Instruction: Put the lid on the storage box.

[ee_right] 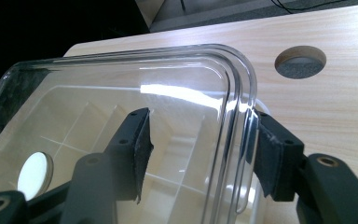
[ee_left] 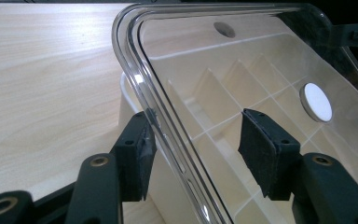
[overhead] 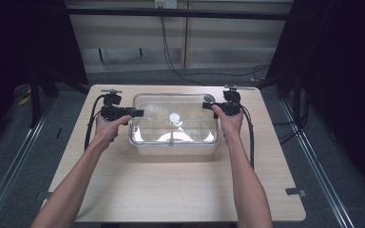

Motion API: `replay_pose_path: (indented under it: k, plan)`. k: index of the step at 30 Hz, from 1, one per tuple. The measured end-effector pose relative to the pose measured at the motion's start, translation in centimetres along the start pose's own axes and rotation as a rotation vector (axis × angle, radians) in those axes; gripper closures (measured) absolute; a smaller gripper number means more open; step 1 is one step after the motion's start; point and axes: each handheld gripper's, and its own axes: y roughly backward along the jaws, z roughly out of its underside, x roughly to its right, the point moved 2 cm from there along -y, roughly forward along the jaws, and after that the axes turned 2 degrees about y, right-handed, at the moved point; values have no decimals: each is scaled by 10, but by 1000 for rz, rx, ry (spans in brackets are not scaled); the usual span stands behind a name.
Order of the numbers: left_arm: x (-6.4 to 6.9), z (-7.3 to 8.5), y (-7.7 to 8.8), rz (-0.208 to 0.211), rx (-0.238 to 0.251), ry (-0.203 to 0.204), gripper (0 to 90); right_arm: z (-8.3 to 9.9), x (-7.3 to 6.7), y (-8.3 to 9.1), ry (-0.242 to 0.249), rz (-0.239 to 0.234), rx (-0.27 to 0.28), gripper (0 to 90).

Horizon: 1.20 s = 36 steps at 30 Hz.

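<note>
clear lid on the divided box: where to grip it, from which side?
By the raised rim on its two short ends, one gripper from each side. The clear lid lies flat on the box, its top too broad. The left gripper and right gripper already straddle those edges, pads not visibly pressing.
</note>
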Motion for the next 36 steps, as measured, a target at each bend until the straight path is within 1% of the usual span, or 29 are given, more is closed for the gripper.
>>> replay_pose_path:
  k: [2,4,7,8,11,12,15,17,19,21,22,24,25,26,28,29,30,31,33,34,36]
  plan:
    - [-3,2,-1,9,-3,7,456,1,0,-2,1,2,-6,417]
    - [-6,4,-4,13,-3,28,456,3,1,-4,3,2,-12,414]
    - [-8,7,-5,13,-11,27,447,6,1,-7,3,13,-17,405]
    - [-9,8,-5,11,-20,24,446,7,2,-8,6,14,-14,407]
    - [-10,8,-4,9,-23,11,443,8,2,-8,14,16,-14,405]
    - [-9,8,-5,7,-23,16,443,8,1,-8,16,21,-12,403]
    - [-8,8,-4,-1,-28,7,439,8,-1,-8,35,41,-10,397]
    - [-7,8,-5,2,-21,5,440,8,-1,-6,49,54,-11,397]
    - [-7,9,-6,0,-25,6,442,10,-1,-4,69,80,0,403]
    - [-6,9,-8,2,-23,13,440,10,-1,-3,76,96,-1,399]
    - [-7,9,-8,3,-22,9,440,10,-1,-3,81,102,-3,397]
    - [-6,9,-9,1,-24,9,442,11,-1,-3,72,116,-7,392]
    - [-6,10,-9,-12,-35,-2,442,12,0,-4,73,117,-9,386]
    - [-7,11,-9,-14,-37,-2,442,13,1,-6,68,115,-14,385]
    - [-9,12,-11,-5,-43,16,439,16,4,-9,53,110,-26,381]
    - [-9,13,-11,-2,-38,11,438,18,5,-10,44,103,-30,379]
    - [-9,13,-11,-4,-35,13,437,19,7,-11,34,95,-20,379]
    - [-9,13,-12,-8,-37,10,434,19,7,-11,33,96,-18,376]
    - [-8,13,-13,-13,-34,0,416,18,6,-11,42,93,-22,372]
    - [-7,13,-14,-16,-32,9,403,18,7,-10,42,85,-24,373]
    - [-7,14,-14,-21,-39,5,355,19,9,-8,40,90,-24,347]
